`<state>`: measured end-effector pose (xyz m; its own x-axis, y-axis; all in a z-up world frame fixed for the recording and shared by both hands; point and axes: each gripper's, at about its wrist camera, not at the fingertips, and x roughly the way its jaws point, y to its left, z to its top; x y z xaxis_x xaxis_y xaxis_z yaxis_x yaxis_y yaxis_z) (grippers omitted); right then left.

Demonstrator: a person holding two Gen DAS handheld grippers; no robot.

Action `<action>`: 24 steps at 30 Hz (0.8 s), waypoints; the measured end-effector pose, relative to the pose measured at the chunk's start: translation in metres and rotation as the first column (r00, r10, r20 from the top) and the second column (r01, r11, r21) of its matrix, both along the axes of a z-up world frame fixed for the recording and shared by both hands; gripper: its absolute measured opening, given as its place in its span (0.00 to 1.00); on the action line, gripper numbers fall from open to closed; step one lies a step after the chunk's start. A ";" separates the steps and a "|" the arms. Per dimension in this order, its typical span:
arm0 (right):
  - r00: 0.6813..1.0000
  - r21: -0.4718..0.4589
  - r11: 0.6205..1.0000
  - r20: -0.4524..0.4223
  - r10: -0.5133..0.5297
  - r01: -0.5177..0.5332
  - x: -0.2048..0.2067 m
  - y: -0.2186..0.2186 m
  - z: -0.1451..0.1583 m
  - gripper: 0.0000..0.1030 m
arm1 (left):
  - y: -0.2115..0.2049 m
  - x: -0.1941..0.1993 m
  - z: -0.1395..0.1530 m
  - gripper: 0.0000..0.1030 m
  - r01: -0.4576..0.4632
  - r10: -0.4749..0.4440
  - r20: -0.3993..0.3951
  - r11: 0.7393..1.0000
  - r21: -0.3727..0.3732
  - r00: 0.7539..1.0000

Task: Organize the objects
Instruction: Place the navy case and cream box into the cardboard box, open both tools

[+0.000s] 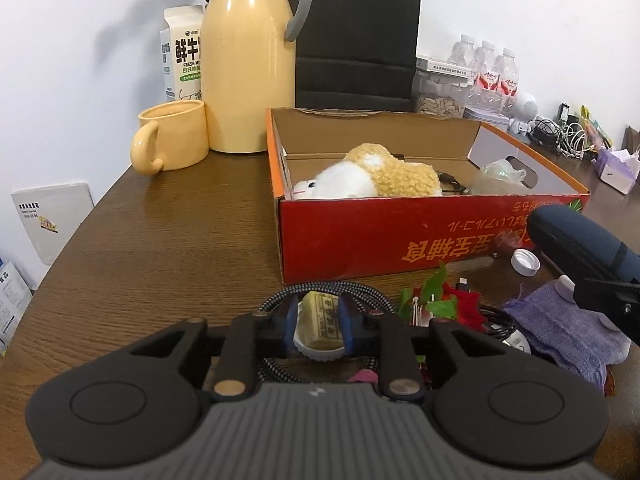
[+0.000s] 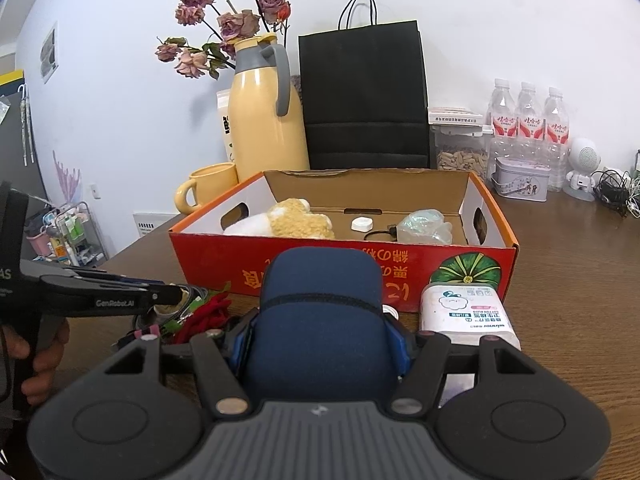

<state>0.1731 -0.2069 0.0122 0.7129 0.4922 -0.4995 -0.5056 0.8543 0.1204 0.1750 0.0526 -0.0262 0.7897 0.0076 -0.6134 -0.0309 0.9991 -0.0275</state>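
Observation:
A red cardboard box (image 1: 360, 232) stands open on the wooden table and shows in both views (image 2: 224, 248). In it lie a yellow-white plush toy (image 1: 384, 176), a crumpled plastic bag (image 2: 424, 226) and a white cap (image 2: 362, 224). My left gripper (image 1: 318, 322) is shut on a small yellow packaged cake (image 1: 320, 320) in front of the box, over a braided cable (image 1: 352, 290). My right gripper (image 2: 322, 344) is shut on a dark blue case (image 2: 320, 320) just before the box's front wall; the case also shows in the left wrist view (image 1: 580, 240).
A purple cloth (image 1: 560, 324), a red-green artificial flower (image 1: 444, 300) and a white bottle cap (image 1: 525, 261) lie by the box. A white wipes pack (image 2: 464, 312) lies right of the case. A yellow thermos (image 1: 248, 68), mug (image 1: 172, 140), black bag (image 2: 364, 96) and bottles (image 2: 528, 120) stand behind.

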 end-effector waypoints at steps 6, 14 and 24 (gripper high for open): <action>1.000 0.001 1.000 -0.001 0.001 -0.001 0.000 0.000 0.000 0.61 | -0.002 -0.001 -0.002 0.22 0.020 -0.020 -0.008 1.000 0.005 1.000; 1.000 0.004 1.000 0.005 0.002 -0.002 -0.002 -0.001 0.000 0.61 | -0.006 -0.011 0.007 0.22 0.032 -0.032 0.035 0.999 -0.011 0.999; 0.994 0.015 1.000 0.109 -0.006 0.005 0.008 -0.002 0.029 0.61 | -0.020 -0.009 0.059 0.22 0.047 -0.044 0.201 0.999 -0.008 0.979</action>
<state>0.1807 -0.2092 0.0414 0.7652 0.4949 -0.4118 -0.5118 0.8556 0.0772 0.1660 0.0322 0.0326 0.8963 -0.0379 -0.4418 0.0219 0.9989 -0.0413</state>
